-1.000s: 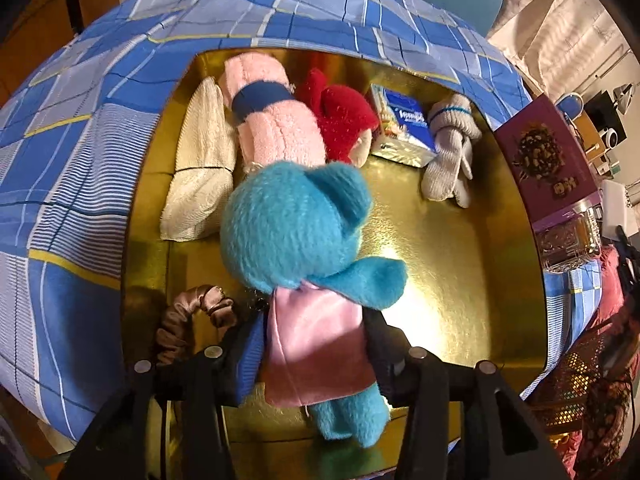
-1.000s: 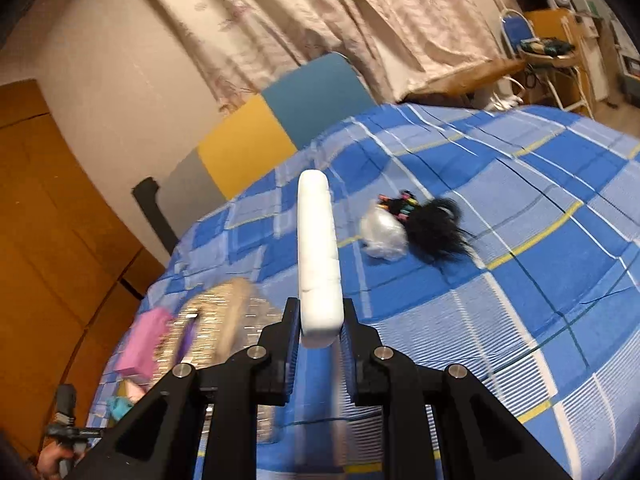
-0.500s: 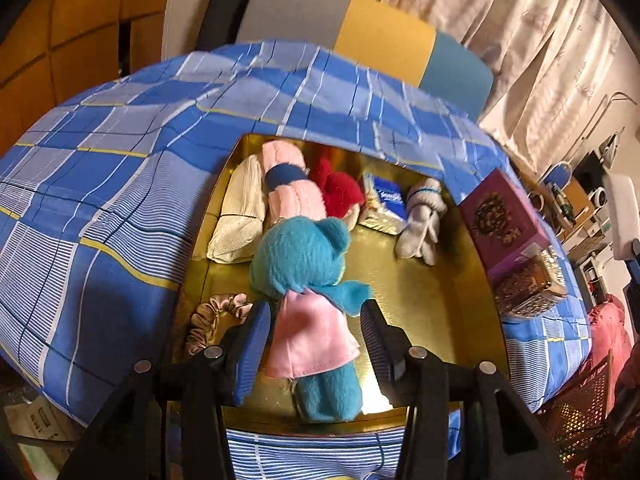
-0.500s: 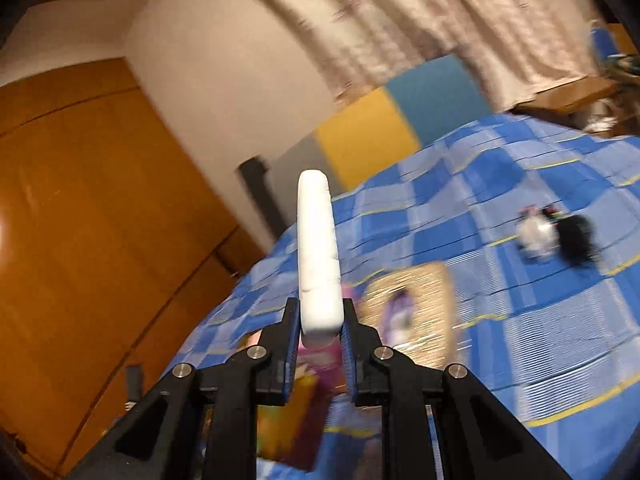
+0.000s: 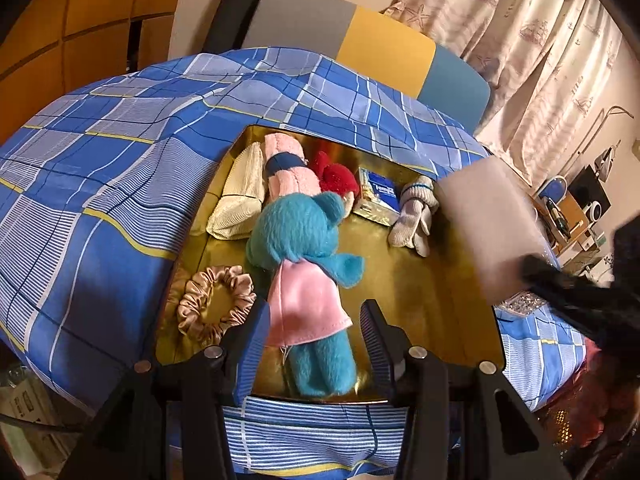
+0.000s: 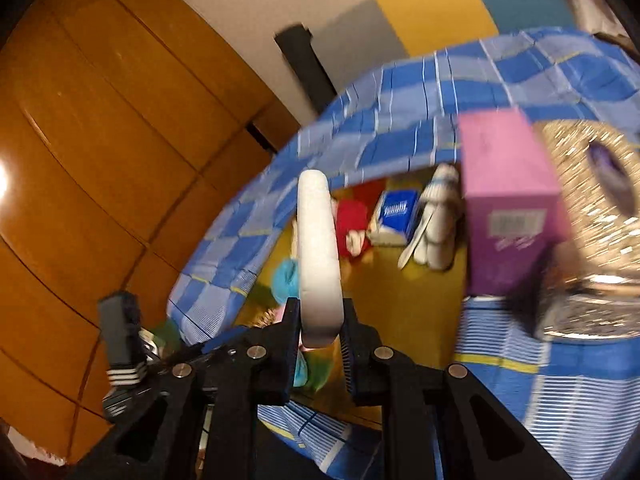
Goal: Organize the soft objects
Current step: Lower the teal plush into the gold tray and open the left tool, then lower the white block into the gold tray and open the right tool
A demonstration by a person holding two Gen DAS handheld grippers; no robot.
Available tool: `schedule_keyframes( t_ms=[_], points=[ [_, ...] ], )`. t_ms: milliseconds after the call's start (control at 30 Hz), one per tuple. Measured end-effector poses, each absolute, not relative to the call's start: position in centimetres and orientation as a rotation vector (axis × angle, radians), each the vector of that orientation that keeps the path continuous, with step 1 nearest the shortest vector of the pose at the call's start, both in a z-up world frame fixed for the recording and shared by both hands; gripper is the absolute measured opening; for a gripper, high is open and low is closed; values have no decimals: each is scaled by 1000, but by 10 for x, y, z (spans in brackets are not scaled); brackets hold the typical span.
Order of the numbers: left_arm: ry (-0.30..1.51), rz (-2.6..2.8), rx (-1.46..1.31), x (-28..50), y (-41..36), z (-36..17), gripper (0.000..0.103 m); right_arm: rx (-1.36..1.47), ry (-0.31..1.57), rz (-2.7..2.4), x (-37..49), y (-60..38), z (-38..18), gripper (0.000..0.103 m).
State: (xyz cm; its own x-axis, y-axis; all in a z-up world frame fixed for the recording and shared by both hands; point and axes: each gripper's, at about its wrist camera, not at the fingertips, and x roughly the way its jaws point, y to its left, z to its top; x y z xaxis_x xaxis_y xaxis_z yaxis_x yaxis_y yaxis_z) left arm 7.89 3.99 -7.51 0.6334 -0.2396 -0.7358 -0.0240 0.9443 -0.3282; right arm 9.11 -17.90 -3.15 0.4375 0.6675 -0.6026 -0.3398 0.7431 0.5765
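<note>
Both tongs hang over the gold tray (image 5: 440, 304), doing different jobs. In the left wrist view the left gripper (image 5: 314, 340) stands wide open, its blue pads either side of the teal plush bear (image 5: 298, 236) without clasping it — the bear lies on the tray floor on its own, so I judge that piece as placed. The right gripper (image 6: 320, 330) is clamped on the lower end of a white foam pad (image 6: 318, 248), held upright on edge; seen from the left camera the pad (image 5: 486, 232) hangs broadside over the tray's right side. Gripping it by one end keeps most of it clear of the jaws, which would let it be laid flat in the bare gold patch on the right. The tray, sitting on the blue checked bedspread (image 5: 100, 184), already holds a cream pouch (image 5: 240, 200), a pink roll with a blue band (image 5: 290, 172), a red plush (image 5: 338, 178), a blue tissue pack (image 5: 380, 196), a pale glove (image 5: 412, 216) and a satin scrunchie (image 5: 216, 300) — rowed along the far and left sides. Just beside the tray's right edge stand a purple box (image 6: 508, 204) and a glittery box (image 6: 592, 240), both blurred.
</note>
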Motion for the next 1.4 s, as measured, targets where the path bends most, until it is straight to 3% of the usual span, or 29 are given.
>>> schedule_keyframes(
  t_ms=[367,1100,1167,1400],
  points=[
    [873,-127,-356,76,45,-73,47,455,1109,587,135,-146,-85,19],
    [881,-133,-366,76,45,-72,47,400,1139,520,154,-124,-97,23],
    [881,-135,-365,76,44,-72,47,396,1131,506,153,-126,-95,36],
    [883,-137,-363,75,43,-73,47,376,1103,492,148,-135,-89,38]
  ],
)
